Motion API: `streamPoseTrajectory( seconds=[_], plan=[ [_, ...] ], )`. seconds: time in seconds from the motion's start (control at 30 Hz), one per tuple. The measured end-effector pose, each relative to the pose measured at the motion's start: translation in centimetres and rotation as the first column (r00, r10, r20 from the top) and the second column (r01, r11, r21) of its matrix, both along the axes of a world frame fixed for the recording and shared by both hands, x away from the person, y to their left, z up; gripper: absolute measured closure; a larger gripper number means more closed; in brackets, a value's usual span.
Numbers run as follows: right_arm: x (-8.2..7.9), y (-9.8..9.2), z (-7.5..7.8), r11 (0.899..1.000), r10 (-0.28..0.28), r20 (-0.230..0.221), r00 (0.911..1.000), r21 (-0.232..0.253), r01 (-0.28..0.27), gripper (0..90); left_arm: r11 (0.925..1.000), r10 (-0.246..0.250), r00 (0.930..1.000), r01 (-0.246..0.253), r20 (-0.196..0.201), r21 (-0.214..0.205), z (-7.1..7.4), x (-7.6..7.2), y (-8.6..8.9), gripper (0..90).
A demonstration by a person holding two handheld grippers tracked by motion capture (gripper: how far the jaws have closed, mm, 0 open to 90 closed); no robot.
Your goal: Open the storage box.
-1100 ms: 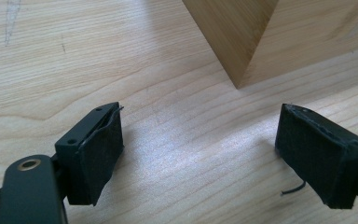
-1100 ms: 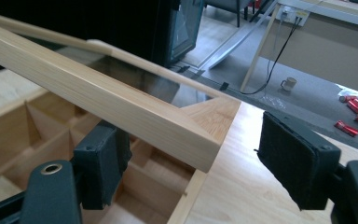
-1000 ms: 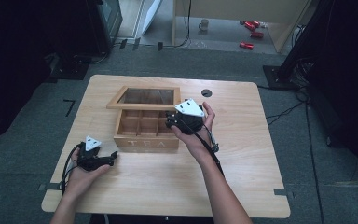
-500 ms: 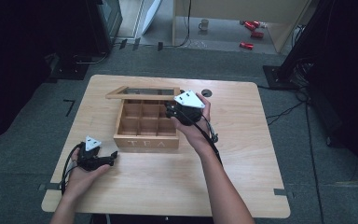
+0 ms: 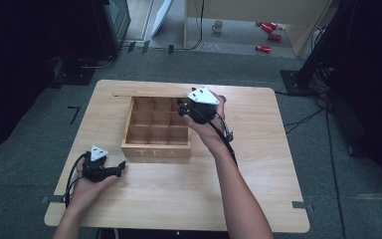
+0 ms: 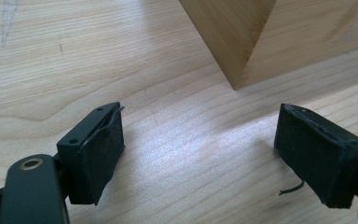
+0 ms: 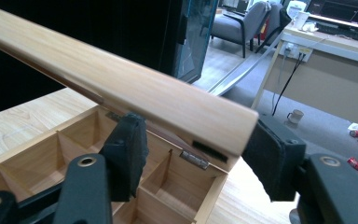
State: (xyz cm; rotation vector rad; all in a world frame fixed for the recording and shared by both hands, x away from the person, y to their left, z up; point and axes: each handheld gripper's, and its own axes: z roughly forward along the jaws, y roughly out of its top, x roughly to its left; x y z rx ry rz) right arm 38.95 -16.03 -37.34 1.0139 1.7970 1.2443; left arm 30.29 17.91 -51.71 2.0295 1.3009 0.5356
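Observation:
A wooden tea box (image 5: 156, 149) with several bare compartments stands at the table's middle. Its lid (image 5: 149, 93) is swung up, seen edge-on along the box's far side. My right gripper (image 5: 183, 104) is at the lid's right end. In the right gripper view the lid (image 7: 121, 88) runs between the jaws of my right gripper (image 7: 198, 156), which is shut on it above the box (image 7: 168, 186) and its hinge. My left gripper (image 5: 122, 167) rests on the table at the front left, apart from the box. My left gripper (image 6: 200, 158) is open on bare wood, facing a box corner (image 6: 261, 37).
The wooden table (image 5: 258, 189) has bare room in front of and to the right of the box. A cable (image 5: 226, 134) trails along the right forearm. Beyond the far edge lie a grey floor, a mug (image 5: 218, 25) and red items (image 5: 268, 36).
The right gripper has moved up and away from me, swinging the lid from half raised to upright and baring the compartments. The left gripper has stayed still.

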Motion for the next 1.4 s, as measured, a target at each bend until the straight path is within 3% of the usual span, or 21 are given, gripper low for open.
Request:
streamPoseTrajectory(
  seconds=[0.1, 0.2, 0.5, 0.73, 1.2, 1.4],
  plan=[
    [0.4, -0.5, 0.0, 1.0, -0.003, 0.006, 1.0, -0.003, 0.003, 52.7, 1.0, -0.001, 1.0, 0.001, 0.0, -0.003, 0.0, 0.0, 0.0, 16.2],
    [0.8, -1.3, 0.2, 0.999, -0.01, 0.002, 0.9999, 0.041, 0.01, 62.7, 1.0, -0.002, 1.0, 0.002, -0.002, -0.001, 0.0, 0.0, 0.0, 16.2],
    [2.2, -2.0, 0.9, 0.997, 0.026, -0.006, 0.9997, 0.075, -0.025, 62.7, 0.9999, -0.006, 1.0, 0.006, -0.001, 0.01, 0.0, 0.0, -0.1, 16.2],
    [3.3, -2.0, 1.6, 0.994, 0.006, -0.024, 0.9997, 0.108, -0.003, 63.4, 0.9999, -0.006, 1.0, 0.006, -0.002, 0.012, 0.0, 0.0, -0.1, 16.2],
    [6.5, -1.8, 3.0, 0.992, -0.03, -0.04, 0.9988, 0.122, 0.035, 65.2, 0.9999, -0.002, 1.0, 0.002, 0.003, 0.014, 0.0, 0.0, -0.1, 19.8],
    [8.3, -1.8, 3.5, 0.99, -0.043, -0.048, 0.9979, 0.131, 0.049, 65.8, 0.9995, -0.018, 0.9998, 0.018, -0.006, 0.026, 0.0, 0.0, -0.3, 13.4]
  ],
)
